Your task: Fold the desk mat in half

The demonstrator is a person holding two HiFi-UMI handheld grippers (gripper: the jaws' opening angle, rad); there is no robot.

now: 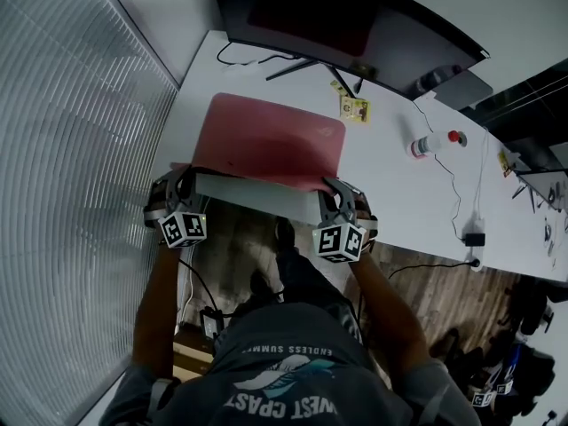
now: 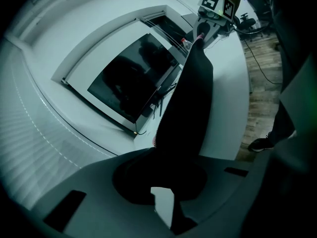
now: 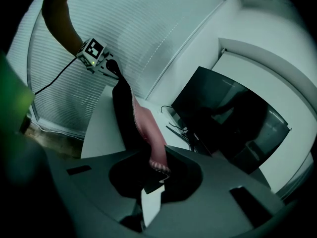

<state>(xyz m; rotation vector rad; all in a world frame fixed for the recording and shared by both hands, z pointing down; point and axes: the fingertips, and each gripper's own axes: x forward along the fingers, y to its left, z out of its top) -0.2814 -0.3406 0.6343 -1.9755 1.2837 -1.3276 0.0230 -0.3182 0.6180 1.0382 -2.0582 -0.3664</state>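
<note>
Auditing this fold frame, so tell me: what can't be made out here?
- Head view: near corners of the pink desk mat, covered by the left gripper and right gripper.
- Head view: top of the black monitor, cut by the upper edge.
- Head view: print on the small yellow card, too small.
- Left gripper view: the mat's colour, a dark silhouette.

The person's shirt (image 1: pixel 284 380) reads "ENDLESS SUMME", partly cut off, and "WEST COAST".
</note>
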